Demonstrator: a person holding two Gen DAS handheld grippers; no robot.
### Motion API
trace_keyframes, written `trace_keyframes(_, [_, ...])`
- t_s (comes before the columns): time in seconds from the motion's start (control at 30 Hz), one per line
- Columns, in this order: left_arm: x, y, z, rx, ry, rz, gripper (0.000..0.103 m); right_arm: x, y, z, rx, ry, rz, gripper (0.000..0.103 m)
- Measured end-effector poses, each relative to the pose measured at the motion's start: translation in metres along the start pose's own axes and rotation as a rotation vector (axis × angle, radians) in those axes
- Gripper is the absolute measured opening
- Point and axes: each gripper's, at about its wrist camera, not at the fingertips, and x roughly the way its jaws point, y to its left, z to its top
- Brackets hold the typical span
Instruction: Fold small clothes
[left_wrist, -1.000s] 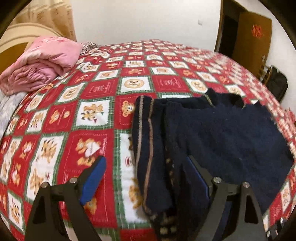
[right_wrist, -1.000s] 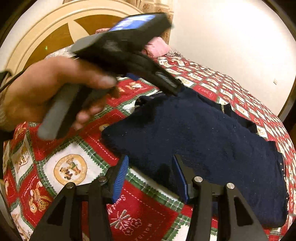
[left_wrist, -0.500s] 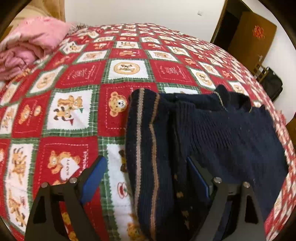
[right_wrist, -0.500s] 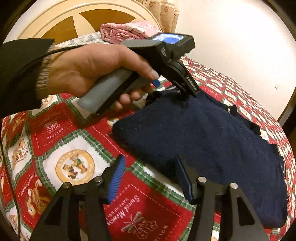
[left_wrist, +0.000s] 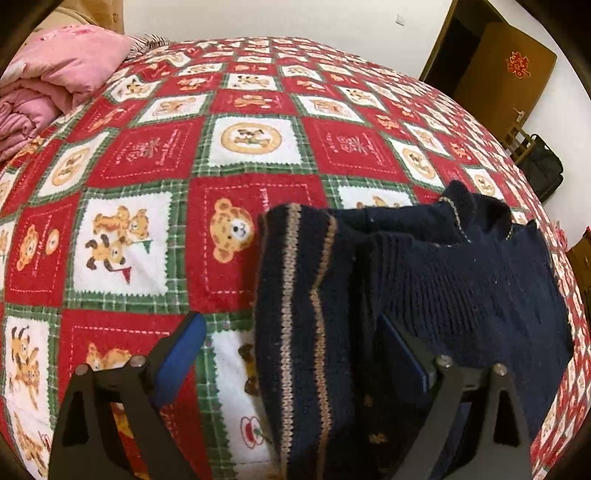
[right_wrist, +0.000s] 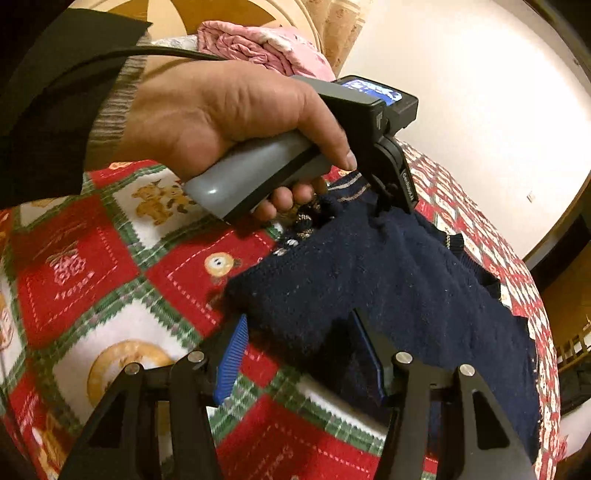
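Navy knit wool makes up the small sweater (left_wrist: 461, 295), which lies flat on the bed's quilt (left_wrist: 147, 166). Its folded edge, with two tan stripes running down ribbed fabric, sits between the fingers of the left tongs (left_wrist: 291, 354). Those jaws stand wide and are opening; the blue pad (left_wrist: 181, 354) on one side hangs over bare quilt, clear of the cloth, and the other pad lies against or just over the dark knit, so nothing is gripped. From the right wrist view, the left tongs reach the far edge of the sweater (right_wrist: 388, 280), carried by a hand (right_wrist: 221, 114) wrapped round a grey handle, a dark sleeve with a ribbed grey cuff behind it.

The right tongs (right_wrist: 299, 354) stand about half open over the near corner of the sweater; the corner lies between the ridged blue pads without being pinched.

Small white lettering runs along the left tool's black arm, too blurred to read. The red quilt squares carry stitched script that is also illegible. A red ornament marks the brown door (left_wrist: 506, 74).

The quilt is fleecy, in red and white squares with green plaid borders and bear pictures. A pink padded blanket (left_wrist: 55, 85) lies folded near the headboard.
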Motion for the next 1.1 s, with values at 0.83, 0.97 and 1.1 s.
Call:
trace_keyframes(0.83, [-0.002, -0.015, 0.000, 0.030, 0.035, -0.159, 0.053, 0.010, 0.006, 0.008, -0.021, -0.004, -0.052, 0.047])
trace_keyframes(0.97, [-0.011, -0.017, 0.001, 0.048, 0.001, -0.196, 0.016, 0.007, 0.011, 0.007, -0.039, -0.015, -0.046, 0.011])
trace_keyframes(1.1, [-0.019, -0.011, 0.000, 0.017, -0.009, -0.208, 0.015, -0.003, 0.005, 0.004, -0.006, -0.046, -0.021, 0.010])
